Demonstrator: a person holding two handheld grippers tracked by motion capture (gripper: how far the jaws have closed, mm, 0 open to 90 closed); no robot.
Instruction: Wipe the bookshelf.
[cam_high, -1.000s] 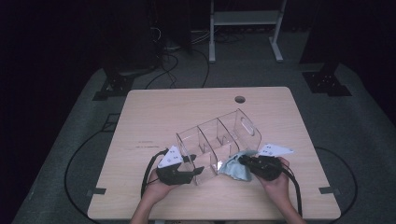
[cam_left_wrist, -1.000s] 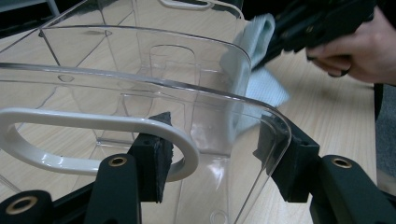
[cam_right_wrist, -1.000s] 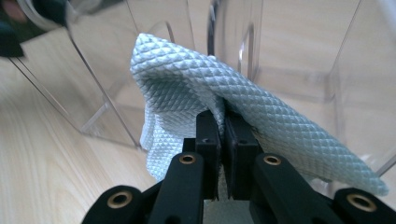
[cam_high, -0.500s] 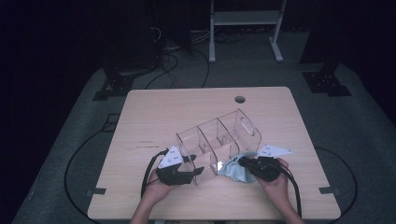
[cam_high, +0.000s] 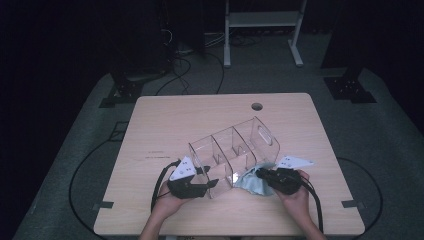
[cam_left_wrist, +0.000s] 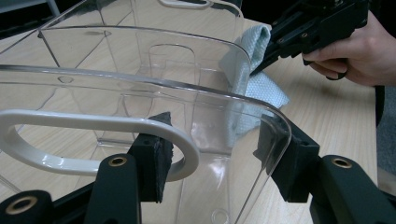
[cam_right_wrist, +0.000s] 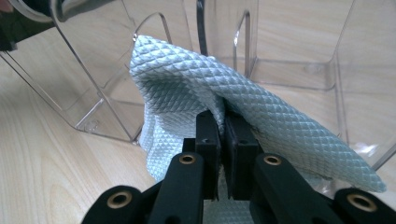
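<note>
High view: faint, unreadable print (tiny) on table (cam_high: 165, 125).

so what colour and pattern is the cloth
Pale blue-green cloth with a diamond weave, clearest in the right gripper view.

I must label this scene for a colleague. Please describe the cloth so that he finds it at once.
On the wooden table, look at the clear plastic organiser near the front edge. The cloth lies against its near right side, pinched in the right gripper. It is the only soft thing there: pale blue, with a small diamond weave.
</note>
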